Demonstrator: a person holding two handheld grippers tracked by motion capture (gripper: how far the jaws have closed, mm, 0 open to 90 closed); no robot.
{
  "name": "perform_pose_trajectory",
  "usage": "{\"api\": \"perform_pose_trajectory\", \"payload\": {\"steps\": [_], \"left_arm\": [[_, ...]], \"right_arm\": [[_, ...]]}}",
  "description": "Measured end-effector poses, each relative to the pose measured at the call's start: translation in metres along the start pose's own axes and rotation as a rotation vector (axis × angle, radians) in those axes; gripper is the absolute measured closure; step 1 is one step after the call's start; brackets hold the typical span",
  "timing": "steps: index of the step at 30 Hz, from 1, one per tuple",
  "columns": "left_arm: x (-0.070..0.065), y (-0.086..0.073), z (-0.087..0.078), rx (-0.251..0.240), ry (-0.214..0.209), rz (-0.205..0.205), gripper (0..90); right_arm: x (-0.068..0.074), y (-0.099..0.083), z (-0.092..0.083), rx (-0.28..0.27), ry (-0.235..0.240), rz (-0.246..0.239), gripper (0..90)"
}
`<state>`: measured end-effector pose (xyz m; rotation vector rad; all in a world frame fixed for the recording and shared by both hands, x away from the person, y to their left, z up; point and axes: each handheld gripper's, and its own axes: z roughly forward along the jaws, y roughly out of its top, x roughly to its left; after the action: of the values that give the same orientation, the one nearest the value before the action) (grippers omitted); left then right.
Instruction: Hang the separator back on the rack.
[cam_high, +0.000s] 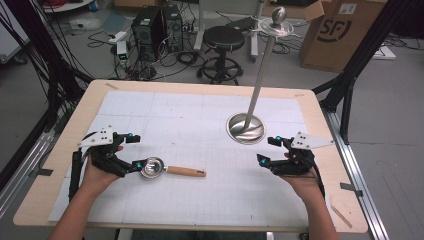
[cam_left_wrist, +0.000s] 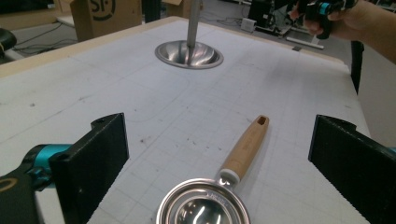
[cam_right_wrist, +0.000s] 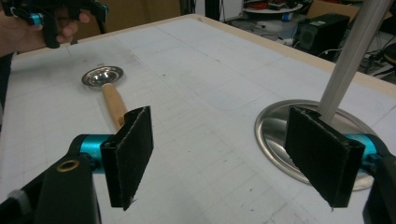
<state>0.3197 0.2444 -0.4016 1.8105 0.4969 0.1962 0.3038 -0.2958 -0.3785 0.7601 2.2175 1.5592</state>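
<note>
A small metal scoop (cam_high: 152, 167) with a wooden handle (cam_high: 186, 171) lies on the white mat, handle pointing right. My left gripper (cam_high: 135, 151) stands open at the scoop's bowl. In the left gripper view the bowl (cam_left_wrist: 203, 207) lies low between the wide black jaws without touching either, and the handle (cam_left_wrist: 245, 149) runs away from me. My right gripper (cam_high: 267, 151) is open with nothing in it, just right of the round base (cam_high: 245, 128) of a metal stand. In the right gripper view the base (cam_right_wrist: 275, 126) and its pole (cam_right_wrist: 350, 56) show past the right jaw.
The stand's pole (cam_high: 262, 70) leans up to a knobbed top (cam_high: 278, 17). The mat (cam_high: 200, 115) covers most of a wooden table (cam_high: 320, 110). A stool (cam_high: 223, 40), computer cases (cam_high: 150, 27) and a cardboard box (cam_high: 340, 30) stand on the floor behind.
</note>
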Motion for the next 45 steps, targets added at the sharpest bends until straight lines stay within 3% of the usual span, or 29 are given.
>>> {"api": "perform_pose_trajectory", "payload": {"steps": [8, 11, 15, 19, 23, 29, 33, 37, 40, 45], "left_arm": [[-0.007, -0.001, 0.015, 0.048, -0.035, 0.024, 5.6], [-0.009, -0.001, 0.021, 0.062, -0.054, 0.031, 5.6], [-0.011, 0.001, 0.027, 0.071, -0.073, 0.03, 5.6], [-0.011, 0.008, 0.033, 0.129, -0.049, 0.024, 5.5], [-0.012, 0.019, 0.04, 0.155, -0.057, 0.023, 5.6], [-0.018, 0.03, 0.057, 0.26, -0.069, 0.08, 7.3], [-0.02, 0.038, 0.068, 0.412, -0.094, 0.137, 12.6], [-0.017, 0.042, 0.079, 0.549, -0.08, 0.173, 14.9], [-0.017, 0.047, 0.087, 0.602, -0.08, 0.193, 17.5], [-0.023, 0.049, 0.101, 0.661, -0.119, 0.227, 22.5]], "right_arm": [[-0.002, 0.0, -0.004, 0.008, -0.04, 0.008, 23.5], [-0.003, -0.001, -0.004, 0.009, -0.034, 0.024, 23.3], [-0.001, -0.001, -0.005, 0.004, -0.024, 0.009, 23.3], [-0.002, -0.001, -0.006, 0.005, -0.029, 0.01, 23.3], [-0.002, -0.002, -0.004, 0.01, -0.024, 0.011, 23.3], [-0.002, -0.001, -0.002, 0.017, -0.022, 0.015, 23.3], [-0.001, -0.001, -0.001, 0.017, -0.019, 0.017, 23.3], [-0.002, -0.002, -0.001, 0.015, -0.019, 0.018, 23.3], [-0.003, -0.003, -0.002, 0.018, -0.017, 0.022, 23.3], [-0.004, -0.003, -0.001, 0.017, -0.013, 0.025, 23.3]]}}
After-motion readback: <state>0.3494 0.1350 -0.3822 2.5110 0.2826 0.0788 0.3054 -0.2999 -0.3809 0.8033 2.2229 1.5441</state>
